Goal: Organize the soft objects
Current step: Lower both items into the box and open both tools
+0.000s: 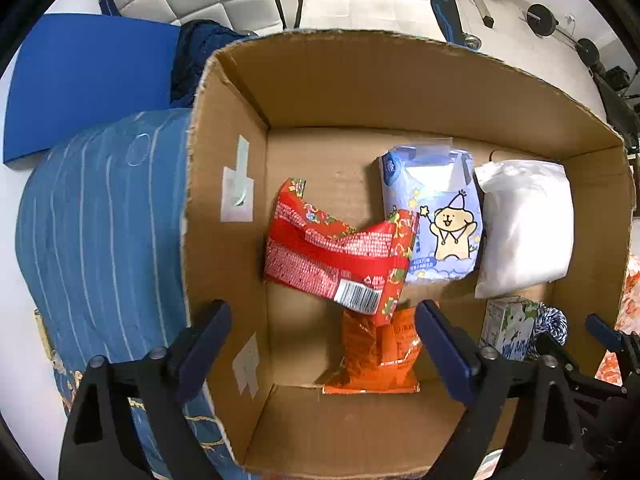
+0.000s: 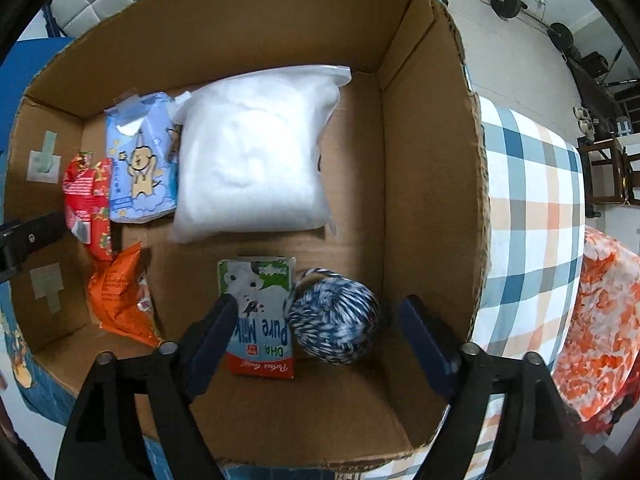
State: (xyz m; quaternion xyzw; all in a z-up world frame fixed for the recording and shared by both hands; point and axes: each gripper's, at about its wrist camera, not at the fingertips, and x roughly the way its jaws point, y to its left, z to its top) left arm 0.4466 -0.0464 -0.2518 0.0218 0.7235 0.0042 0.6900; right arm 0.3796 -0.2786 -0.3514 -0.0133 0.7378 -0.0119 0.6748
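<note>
A cardboard box (image 1: 224, 200) (image 2: 432, 160) holds a red packet (image 1: 336, 252) (image 2: 90, 200), an orange packet (image 1: 376, 356) (image 2: 120, 304), a blue cartoon tissue pack (image 1: 436, 208) (image 2: 140, 160), a white stuffing bag (image 1: 524, 228) (image 2: 252, 152), a milk carton (image 2: 260, 312) (image 1: 506, 328) and a blue-white yarn ball (image 2: 334, 316) (image 1: 554, 320). My left gripper (image 1: 324, 344) is open and empty above the box, over the orange packet. My right gripper (image 2: 320, 336) is open and empty over the carton and yarn ball.
A blue striped cloth (image 1: 100, 240) lies left of the box, a blue board (image 1: 88, 76) behind it. A checked cloth (image 2: 532, 220) and an orange-white cloth (image 2: 600, 320) lie right of the box. The right gripper (image 1: 604, 344) shows in the left wrist view.
</note>
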